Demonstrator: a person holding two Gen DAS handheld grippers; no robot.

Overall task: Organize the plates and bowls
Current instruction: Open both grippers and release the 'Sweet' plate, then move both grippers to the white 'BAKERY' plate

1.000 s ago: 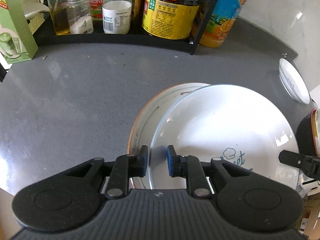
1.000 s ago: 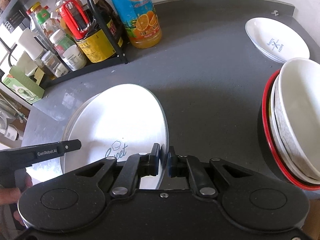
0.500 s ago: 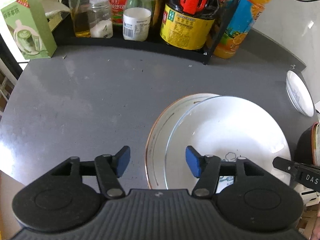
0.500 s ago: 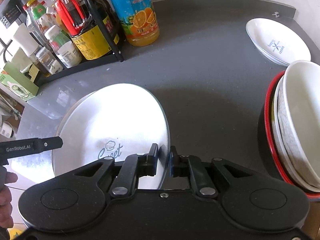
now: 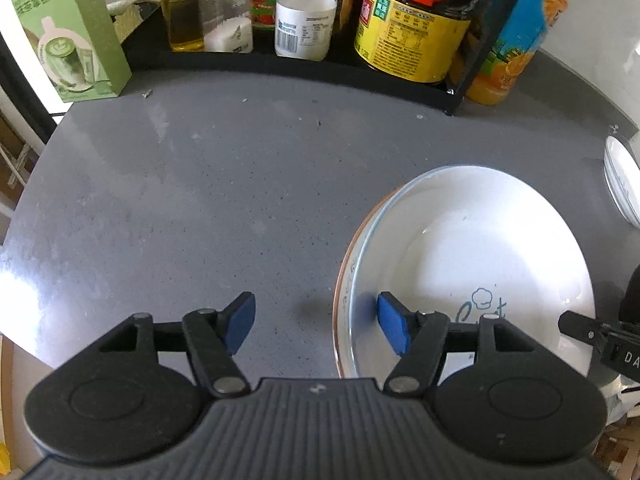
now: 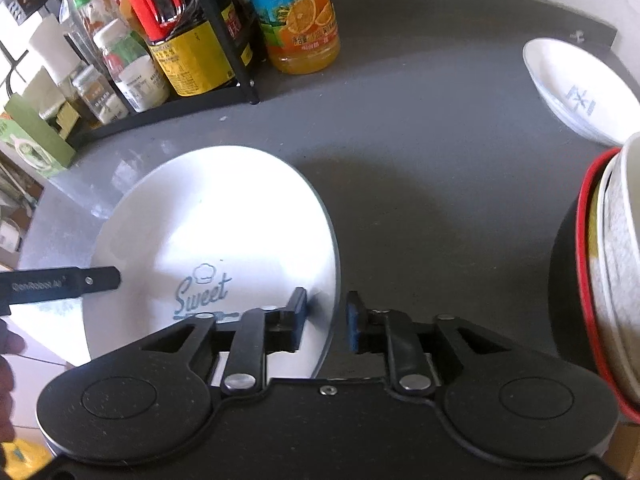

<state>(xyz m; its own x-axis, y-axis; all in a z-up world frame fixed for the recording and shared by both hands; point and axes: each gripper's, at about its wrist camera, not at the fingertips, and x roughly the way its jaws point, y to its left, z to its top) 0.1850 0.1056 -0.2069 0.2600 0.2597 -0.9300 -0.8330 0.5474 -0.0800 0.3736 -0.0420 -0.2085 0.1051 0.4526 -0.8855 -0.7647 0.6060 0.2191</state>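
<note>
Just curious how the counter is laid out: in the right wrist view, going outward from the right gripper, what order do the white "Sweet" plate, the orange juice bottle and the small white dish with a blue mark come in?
1. White "Sweet" plate: its rim sits between the open right gripper fingers.
2. Small white dish with a blue mark: far right.
3. Orange juice bottle: back, beside the rack.
The last two are close.

I am seeing bare counter (image 5: 192, 200) lying open to the left of the plates (image 5: 472, 264). The rack (image 5: 280, 60) of bottles is blocking the back, stacked bowls (image 6: 612, 280) crowding the right.
</note>
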